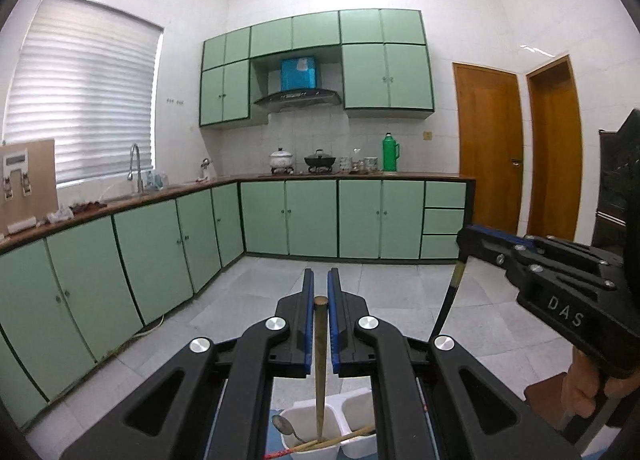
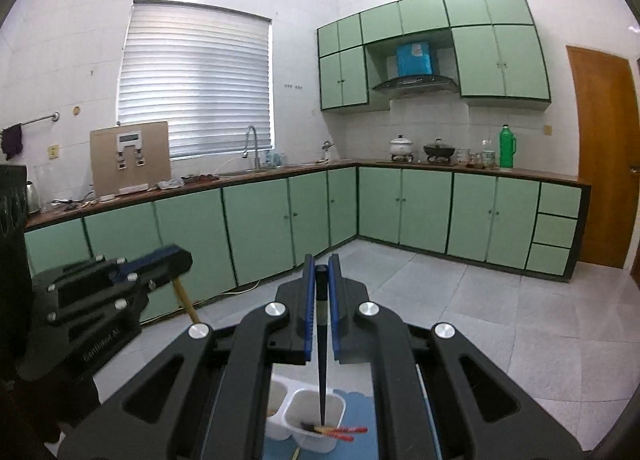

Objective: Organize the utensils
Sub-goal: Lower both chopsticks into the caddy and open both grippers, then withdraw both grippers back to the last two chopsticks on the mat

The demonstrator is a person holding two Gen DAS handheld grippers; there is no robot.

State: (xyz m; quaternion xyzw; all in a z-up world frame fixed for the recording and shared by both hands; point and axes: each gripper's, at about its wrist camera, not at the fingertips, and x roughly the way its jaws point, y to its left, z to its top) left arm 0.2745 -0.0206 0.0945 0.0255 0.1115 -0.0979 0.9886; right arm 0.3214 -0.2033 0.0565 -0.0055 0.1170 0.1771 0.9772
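**Kid:** What were the claws holding?

**Me:** My left claw [image 1: 320, 292] was shut tight on a brown stick [image 1: 320, 360]. My right claw [image 2: 321, 280] was shut on a black stick [image 2: 322, 372]. I held each one by its top, so the tip hung down, I think to drop it in.

**Kid:** Drop it in where?

**Me:** In a white box [image 1: 352, 406] with two cups, right under the sticks. A spoon [image 1: 285, 429] and more sticks lay inside. The box sat on a blue mat [image 2: 354, 400].

**Kid:** What was the room like?

**Me:** A kitchen, with green cupboards [image 2: 256, 220] and a grey tile floor [image 2: 500, 320].
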